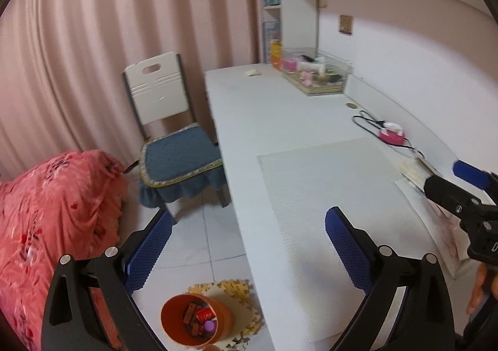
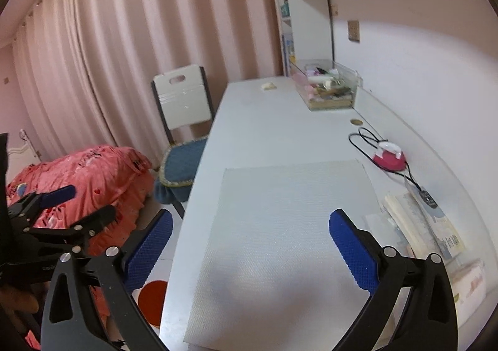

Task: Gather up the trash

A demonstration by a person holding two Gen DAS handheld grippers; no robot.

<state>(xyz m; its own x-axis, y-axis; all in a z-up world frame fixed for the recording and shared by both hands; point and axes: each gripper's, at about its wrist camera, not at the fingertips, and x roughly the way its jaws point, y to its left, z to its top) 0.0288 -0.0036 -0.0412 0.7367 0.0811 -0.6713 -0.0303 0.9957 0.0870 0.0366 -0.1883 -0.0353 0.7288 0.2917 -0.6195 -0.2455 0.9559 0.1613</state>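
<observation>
1. In the left wrist view, the left hand-held gripper (image 1: 249, 253) stood wide open with nothing between its blue pads, above the near edge of the white tabletop (image 1: 267, 108) and the tiled floor (image 1: 199, 245).
2. Below it, an orange bin (image 1: 194, 321) sat on a foam puzzle mat (image 1: 239, 292) on the floor, just beside the tabletop's edge; red and brown wrappers (image 1: 199, 316) and a small purple piece lay inside.
3. A pale textured mat (image 1: 326, 195) covered the near tabletop. A chair (image 1: 174, 133) with a blue cushion stood at the left side, a red quilt (image 1: 53, 211) nearer.
4. The right hand-held gripper (image 1: 448, 183) entered from the right edge, over books.
5. In the right wrist view, the right hand-held gripper (image 2: 250, 253) was also wide open and empty over the mat.
6. Here the bin showed only as an orange sliver, its contents hidden.
7. This view alone showed clearly the pink device (image 2: 389, 158) with its black cable, the clear box (image 2: 326, 86), and stacked books (image 2: 429, 232).
</observation>
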